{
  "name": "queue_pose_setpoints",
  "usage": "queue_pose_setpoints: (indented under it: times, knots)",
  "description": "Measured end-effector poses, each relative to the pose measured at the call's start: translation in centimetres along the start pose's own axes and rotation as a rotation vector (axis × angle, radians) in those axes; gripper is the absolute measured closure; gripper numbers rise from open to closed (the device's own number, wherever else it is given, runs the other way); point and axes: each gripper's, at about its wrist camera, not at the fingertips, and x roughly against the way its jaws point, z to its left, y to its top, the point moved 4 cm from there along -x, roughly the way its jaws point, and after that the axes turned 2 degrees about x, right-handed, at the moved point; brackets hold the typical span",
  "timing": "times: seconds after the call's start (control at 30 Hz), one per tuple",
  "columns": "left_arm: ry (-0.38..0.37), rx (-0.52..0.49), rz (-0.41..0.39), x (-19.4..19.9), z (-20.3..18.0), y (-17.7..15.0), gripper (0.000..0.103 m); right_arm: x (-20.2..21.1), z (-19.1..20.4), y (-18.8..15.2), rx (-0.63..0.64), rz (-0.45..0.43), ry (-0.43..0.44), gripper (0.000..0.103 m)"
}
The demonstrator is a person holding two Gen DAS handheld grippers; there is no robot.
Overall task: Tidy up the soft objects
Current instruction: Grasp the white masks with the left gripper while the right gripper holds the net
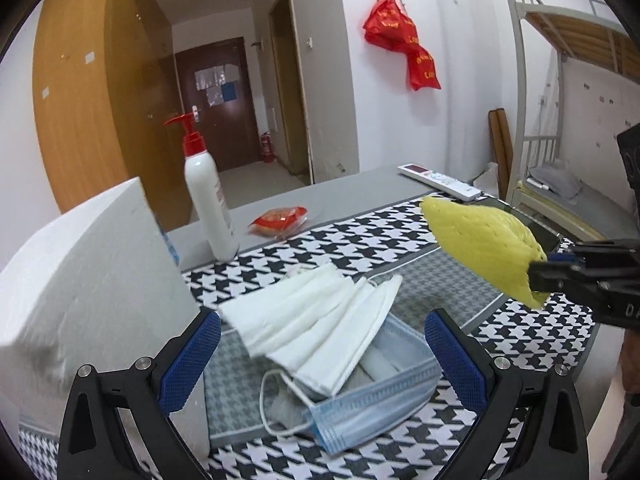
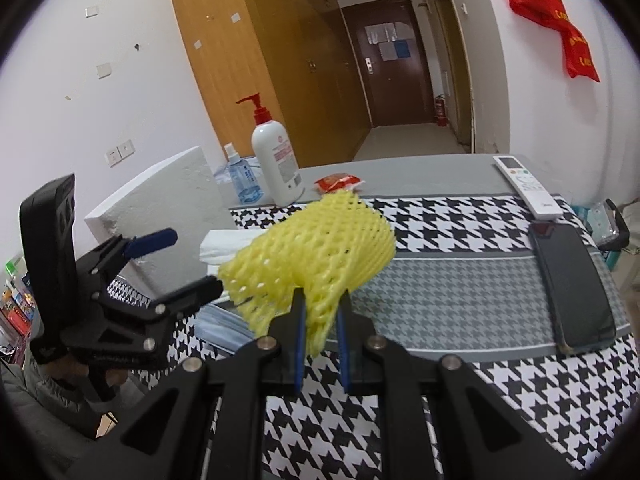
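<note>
The right gripper (image 2: 320, 320) pinched one edge of the yellow foam net sleeve (image 2: 320, 248) between its blue pads, holding it clear above the houndstooth mat (image 2: 460, 232). The left gripper (image 1: 320, 356) hung spread wide and empty over the pile of face masks (image 1: 320, 340), touching none of them.

The grip caught only the sleeve's rim, so the springy mesh could slip out if the hand swung quickly. Lowered carelessly, the sleeve might land on the phone (image 2: 572, 292) or scatter the loose masks, whose fanned stack looked easy to shove apart. The open left fingers, closing from above, might gather just the top mask and drag the rest by an ear loop.

Counted: one foam sleeve; masks numbered perhaps four white and one or two blue, though overlap and blur made that unsure. Also one white foam block (image 1: 80, 280), one pump bottle (image 1: 208, 208), one small spray bottle (image 2: 242, 178), one red snack packet (image 1: 280, 218), one remote (image 1: 440, 182) and one phone
</note>
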Motion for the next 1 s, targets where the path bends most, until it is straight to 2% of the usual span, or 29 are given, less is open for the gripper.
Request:
queue_pose_setpoints:
  times: [0.1, 0.17, 0.43, 0.7, 0.77, 0.87, 0.93, 1.0]
  knots:
    - [0.008, -0.014, 0.023, -1.0, 0.2, 0.4, 0.003, 0.0, -0.1, -0.2, -0.007, 0.003, -0.005, 0.086]
    - [-0.008, -0.015, 0.052, -1.8, 0.2, 0.5, 0.008, -0.1, -0.1, -0.4, -0.011, 0.007, -0.005, 0.086]
    - [-0.007, -0.045, 0.115, -3.7, 0.1, 0.0, 0.012, -0.2, -0.3, -0.7, -0.027, 0.014, -0.013, 0.086]
    - [0.031, -0.055, 0.195, -5.1, 0.6, -1.0, 0.052, -0.4, -0.3, -0.7, -0.027, 0.02, -0.017, 0.086]
    - [0.032, -0.058, 0.201, -5.1, 0.7, -1.1, 0.064, -0.3, -0.4, -0.7, -0.029, 0.02, -0.019, 0.086]
    - [0.026, -0.06, 0.197, -4.9, 0.6, -1.2, 0.091, -0.4, -0.4, -0.7, -0.031, 0.021, -0.019, 0.086]
    - [0.02, -0.068, 0.189, -4.6, 0.5, -1.1, 0.097, -0.4, -0.4, -0.7, -0.032, 0.021, -0.02, 0.086]
    - [-0.003, -0.064, 0.172, -4.0, 0.4, -0.8, 0.099, -0.4, -0.3, -0.6, -0.033, 0.018, -0.018, 0.086]
